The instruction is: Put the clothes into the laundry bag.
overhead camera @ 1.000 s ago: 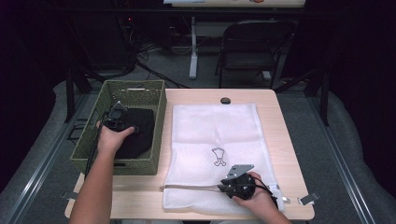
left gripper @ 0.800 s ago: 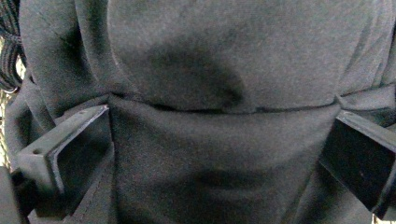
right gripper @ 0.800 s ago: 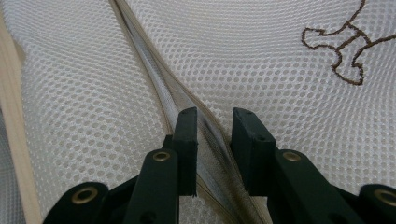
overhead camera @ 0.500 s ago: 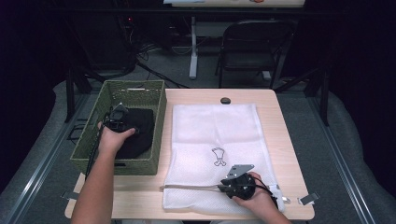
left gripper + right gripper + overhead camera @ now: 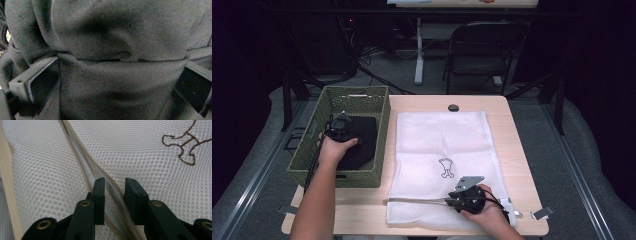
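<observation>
A dim room with a folding chair (image 5: 484,47) and floor cables lies behind a pale wooden bench (image 5: 422,102). At the bench's nine o'clock side stands a green woven basket (image 5: 379,135), and in it lies a black garment (image 5: 362,137). The left claw (image 5: 339,126) reaches down into the basket; in the left gripper view its jaws stand wide on either side of a bunched fold of the dark cloth (image 5: 120,75), and I cannot tell whether the pads press it. To do this well, the claw should gather a thick fold rather than a single layer, close firmly, then lift straight up so the cloth clears the basket wall without dragging it.

Toward three o'clock a white mesh laundry bag (image 5: 442,135) lies flat, with a small brown embroidered figure (image 5: 447,167) near its middle. At the bench's six o'clock edge the right claw (image 5: 451,201) sits at the bag's zipper (image 5: 80,152); its jaws stand partly spread, straddling the zipper band without pinching it. It should probably close on the upper lip of the opening alone and raise it, keeping the mouth wide and steady, so the garment can slide in from the nine o'clock side without snagging on the mesh.
</observation>
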